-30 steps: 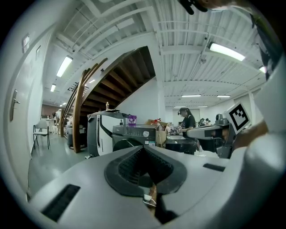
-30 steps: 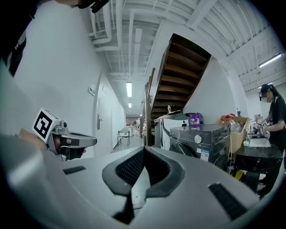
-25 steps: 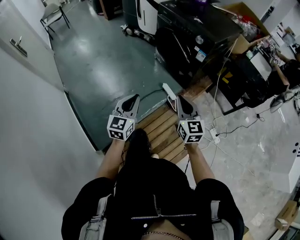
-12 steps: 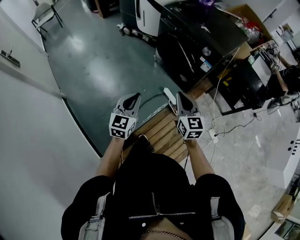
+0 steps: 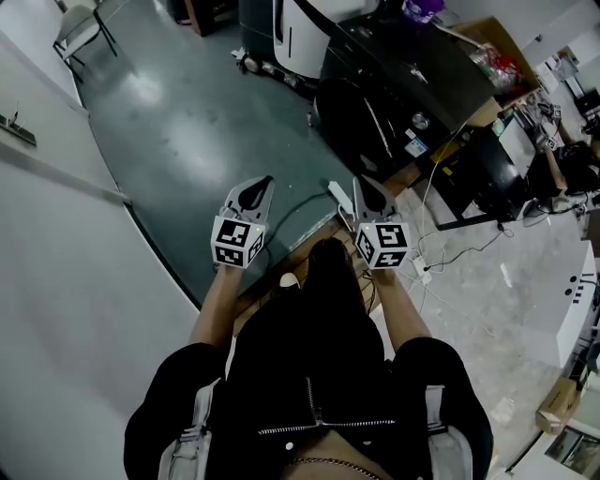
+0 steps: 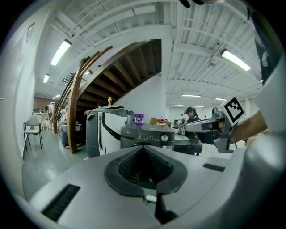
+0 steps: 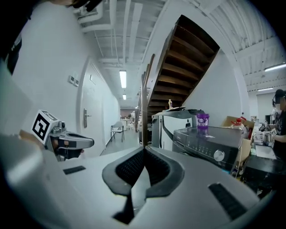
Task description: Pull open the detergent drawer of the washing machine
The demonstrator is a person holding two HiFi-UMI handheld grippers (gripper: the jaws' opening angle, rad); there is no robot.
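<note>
A dark front-loading washing machine [image 5: 403, 84] stands some way ahead on the floor, with a purple cup [image 5: 422, 9] on its top. Its control panel [image 6: 145, 137] with a round knob [image 6: 165, 138] faces me; I cannot make out the detergent drawer on it. Both grippers are held side by side in front of the person, well short of the machine. My left gripper [image 5: 262, 184] has its jaws shut with nothing between them. My right gripper [image 5: 359, 184] is likewise shut and empty. The right gripper view shows the machine [image 7: 210, 143] to the right of its jaws.
A white appliance [image 5: 300, 28] stands left of the washer. A power strip [image 5: 337, 192] and cables lie by a wooden pallet [image 5: 309, 234] underfoot. A cardboard box [image 5: 487, 37] and desks with people are at right. A white wall with a door handle [image 5: 19, 131] runs along the left; a chair [image 5: 80, 28] stands beyond.
Both grippers have travelled forward and slightly up, side by side, as the person steps over the pallet. The washing machine sits nearer. Both jaws stay shut.
</note>
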